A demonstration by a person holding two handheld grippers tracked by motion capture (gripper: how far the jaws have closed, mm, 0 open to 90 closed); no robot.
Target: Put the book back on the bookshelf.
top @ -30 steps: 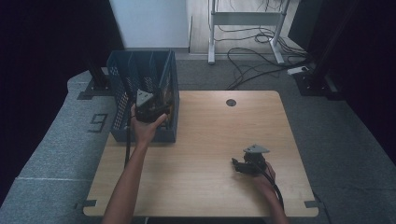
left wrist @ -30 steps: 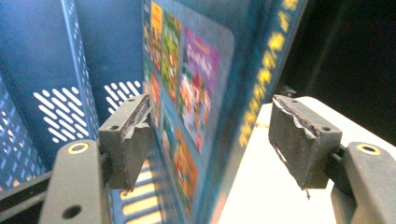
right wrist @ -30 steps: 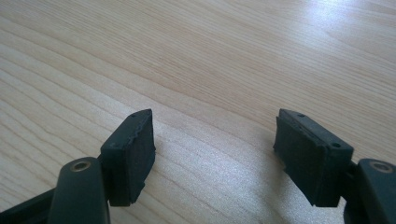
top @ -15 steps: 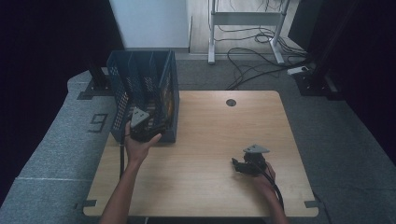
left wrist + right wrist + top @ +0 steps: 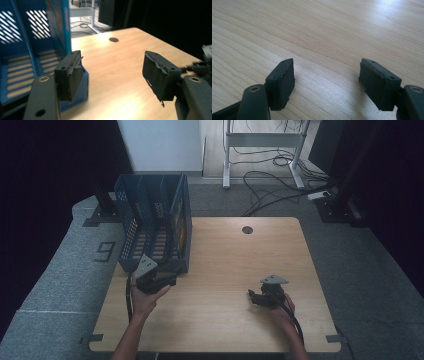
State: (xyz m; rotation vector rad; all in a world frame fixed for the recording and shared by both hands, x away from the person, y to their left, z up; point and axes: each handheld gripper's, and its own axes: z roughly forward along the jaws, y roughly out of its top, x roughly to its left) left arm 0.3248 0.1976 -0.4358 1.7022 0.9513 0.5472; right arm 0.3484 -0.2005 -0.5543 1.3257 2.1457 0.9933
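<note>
A pale wooden table [image 5: 220, 285] stands on grey carpet in a dim room, with dark curtains at the sides and loose cables on the floor beyond its far edge.

The left tool [image 5: 167, 279] is held at the table's near-left part, its jaws spread apart with nothing between them. In the left gripper view its left pad [image 5: 71, 72] sits in front of the near corner of the blue basket [image 5: 131, 232]; whether they touch cannot be told. The basket is a slotted blue file rack with upright dividers, standing at the table's far-left corner and overhanging the left edge. A colourful flat item [image 5: 181, 227] stands upright in its rightmost compartment, against the wall facing the table.

The right tool [image 5: 252, 297] lies low over the table's near-right part, well apart from the basket, jaws released and empty above bare wood. A round cable hole [image 5: 247, 229] marks the table's far middle.
</note>
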